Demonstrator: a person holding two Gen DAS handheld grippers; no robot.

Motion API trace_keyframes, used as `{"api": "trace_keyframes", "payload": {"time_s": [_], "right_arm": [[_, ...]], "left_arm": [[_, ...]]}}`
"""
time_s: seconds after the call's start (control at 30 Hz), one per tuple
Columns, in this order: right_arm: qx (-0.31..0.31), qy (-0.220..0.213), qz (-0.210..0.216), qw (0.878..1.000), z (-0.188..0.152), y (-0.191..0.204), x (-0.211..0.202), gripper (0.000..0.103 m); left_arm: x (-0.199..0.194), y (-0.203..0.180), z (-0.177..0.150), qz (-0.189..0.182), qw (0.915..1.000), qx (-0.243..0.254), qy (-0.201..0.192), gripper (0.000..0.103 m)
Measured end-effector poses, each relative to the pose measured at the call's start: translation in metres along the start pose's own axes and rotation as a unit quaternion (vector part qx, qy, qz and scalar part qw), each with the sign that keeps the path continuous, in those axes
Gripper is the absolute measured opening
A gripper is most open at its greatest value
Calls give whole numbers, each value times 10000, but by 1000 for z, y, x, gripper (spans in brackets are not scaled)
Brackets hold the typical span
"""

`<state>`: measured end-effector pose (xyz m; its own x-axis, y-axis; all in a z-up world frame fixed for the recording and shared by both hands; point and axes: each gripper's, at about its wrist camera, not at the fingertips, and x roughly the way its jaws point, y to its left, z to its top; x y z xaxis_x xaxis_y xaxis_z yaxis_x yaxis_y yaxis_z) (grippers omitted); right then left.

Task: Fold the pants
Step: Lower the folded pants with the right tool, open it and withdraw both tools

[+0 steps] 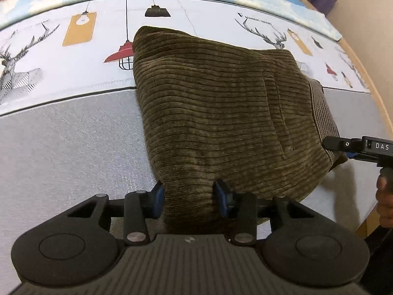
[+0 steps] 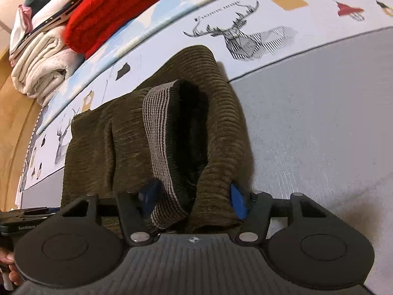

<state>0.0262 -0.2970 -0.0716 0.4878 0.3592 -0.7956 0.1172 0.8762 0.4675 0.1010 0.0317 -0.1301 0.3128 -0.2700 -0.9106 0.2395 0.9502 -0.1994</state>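
Here, printed bedspread (image 1: 73,135) spans both views. Olive corduroy pants (image 1: 221,113) lie folded on it, striped waistband (image 2: 157,132) exposed. Left gripper (image 1: 191,196) clamps near fold edge. Right gripper (image 2: 194,200) apparently pinches waistband bunch; pad contact unclear.

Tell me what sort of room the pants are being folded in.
Most likely a bedroom: the pants lie on a bed with a printed sheet, folded blankets are stacked at its far edge, and a wooden frame borders it.

The pants (image 1: 221,113) are olive-green corduroy, folded into a thick bundle. They lie on the bed, striped waistband (image 2: 159,147) gaping open.
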Motion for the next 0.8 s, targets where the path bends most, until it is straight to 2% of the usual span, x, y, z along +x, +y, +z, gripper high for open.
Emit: {"api": "trace_keyframes", "payload": {"time_s": [0.1,0.13,0.2,0.27,0.33,0.37,0.47,0.6,0.67,0.73,0.77,0.8], "right_arm": [[-177,-114,-376,9991,1,12,-6,75],[-317,-211,-509,9980,0,19,-12,74],[-694,-520,-795,9931,-1,34,-29,74],[-1084,-1025,-1011,9836,-4,54,-55,75],[-1397,-1477,-1145,9724,-8,72,-80,81],[-1553,-1730,-1185,9654,-12,82,-94,85],[-1878,-2291,-1062,9492,-27,101,-131,87],[-2182,-2553,-966,9370,-52,113,-165,97],[-2130,-2603,-951,9369,-64,114,-173,97],[-1879,-2503,-855,9459,-69,113,-177,97],[-1791,-2401,-782,9509,-71,113,-176,97],[-1777,-2275,-801,9541,-74,116,-174,97]], "left_arm": [[-8,-7,5,293,9995,107,-64,50],[-13,-11,7,420,9988,216,-155,52],[-29,-20,7,651,9960,412,-446,62],[-46,-28,4,770,9933,437,-737,78],[-66,-37,-1,915,9891,499,-1040,84],[-76,-43,-4,961,9868,568,-1175,85],[-109,-57,-15,1073,9781,589,-1685,87],[-153,-69,-37,1041,9680,251,-2269,89],[-169,-79,-52,1166,9603,110,-2531,99],[-179,-89,-68,1313,9498,-59,-2839,102],[-178,-94,-78,1359,9472,-187,-2897,102],[-174,-97,-85,1365,9490,-305,-2825,102]]}}
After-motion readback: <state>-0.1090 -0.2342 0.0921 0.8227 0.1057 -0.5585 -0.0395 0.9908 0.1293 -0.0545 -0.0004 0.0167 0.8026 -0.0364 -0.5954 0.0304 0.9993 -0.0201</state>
